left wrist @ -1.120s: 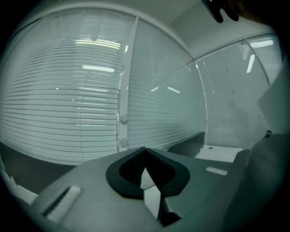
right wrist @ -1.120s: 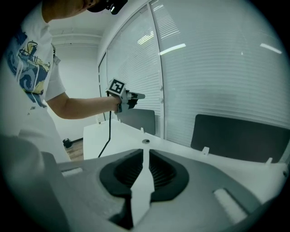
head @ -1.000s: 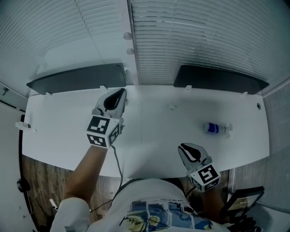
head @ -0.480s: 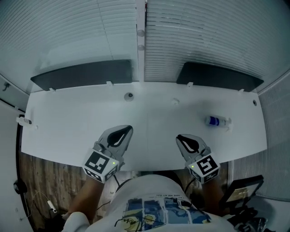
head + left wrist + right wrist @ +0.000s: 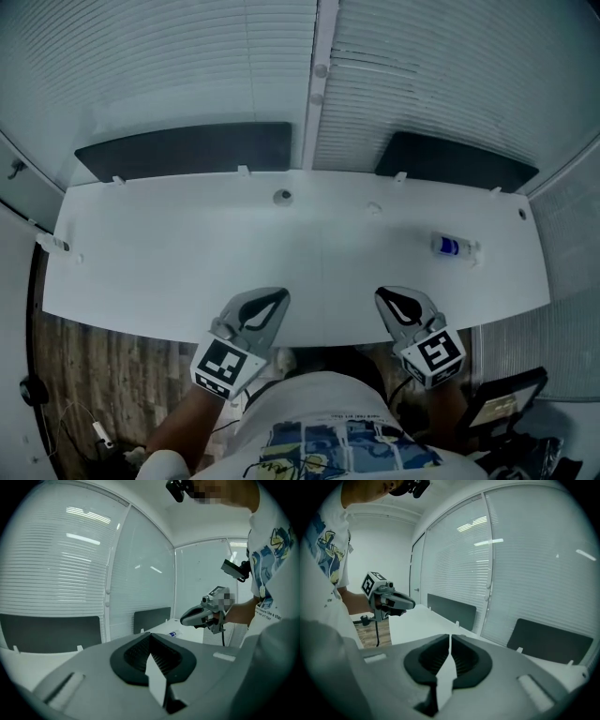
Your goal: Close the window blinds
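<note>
The window blinds (image 5: 187, 66) hang behind the white desk (image 5: 141, 262), their slats lying flat, with two small knobs (image 5: 320, 71) on the post between the panes. My left gripper (image 5: 278, 296) sits shut and empty over the desk's near edge. To its right, my right gripper (image 5: 385, 296) is also shut with nothing in it. The left gripper view shows my left gripper (image 5: 150, 635) with its jaws together, the blinds (image 5: 56, 564) behind it and the right gripper (image 5: 194, 616) beyond. In the right gripper view, my right gripper (image 5: 450, 637) faces the blinds (image 5: 459, 569).
Two dark panels (image 5: 187, 148) (image 5: 455, 161) stand along the desk's far edge. A small bottle with a blue label (image 5: 455, 247) lies at the right of the desk. A small round fitting (image 5: 282, 197) sits near the far middle. Wood floor (image 5: 103, 375) shows below the near edge.
My left gripper has drawn back from the far middle of the desk to its near edge, uncovering the round fitting. The right gripper has shifted a little upward in the view.
</note>
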Available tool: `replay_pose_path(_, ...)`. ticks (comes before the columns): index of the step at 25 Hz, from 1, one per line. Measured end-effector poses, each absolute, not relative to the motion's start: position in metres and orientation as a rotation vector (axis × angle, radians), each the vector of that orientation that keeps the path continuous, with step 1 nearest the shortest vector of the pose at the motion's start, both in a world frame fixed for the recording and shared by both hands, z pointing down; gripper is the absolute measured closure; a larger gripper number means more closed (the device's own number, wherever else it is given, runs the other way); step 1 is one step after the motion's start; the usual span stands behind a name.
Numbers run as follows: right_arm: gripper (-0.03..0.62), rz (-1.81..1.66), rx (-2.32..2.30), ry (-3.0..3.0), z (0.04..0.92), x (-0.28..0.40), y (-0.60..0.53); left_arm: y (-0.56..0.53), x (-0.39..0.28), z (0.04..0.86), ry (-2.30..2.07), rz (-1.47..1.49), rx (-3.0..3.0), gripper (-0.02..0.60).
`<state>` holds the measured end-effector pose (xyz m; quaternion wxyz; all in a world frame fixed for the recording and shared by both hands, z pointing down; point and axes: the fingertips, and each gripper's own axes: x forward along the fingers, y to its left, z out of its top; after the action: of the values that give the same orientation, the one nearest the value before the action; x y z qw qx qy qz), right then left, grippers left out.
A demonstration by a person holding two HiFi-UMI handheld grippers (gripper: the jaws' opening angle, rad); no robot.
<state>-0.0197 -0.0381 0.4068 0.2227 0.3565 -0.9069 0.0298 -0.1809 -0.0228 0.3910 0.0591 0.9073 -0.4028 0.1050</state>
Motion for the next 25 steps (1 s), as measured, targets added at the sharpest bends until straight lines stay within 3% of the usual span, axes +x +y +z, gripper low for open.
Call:
replay_pose_path(9, 0.579, 0.079, 0.903, -2.543, 0.417, -0.036, -0.026, -0.013, -0.180, 0.401, -1.234, 0.272, 2.707, 0.577)
replay_pose_path(25, 0.579, 0.093, 0.908, -2.598, 0.398, 0.037, 0.113, 0.116, -0.101, 0.364, -1.270, 0.272, 2.728, 0.577)
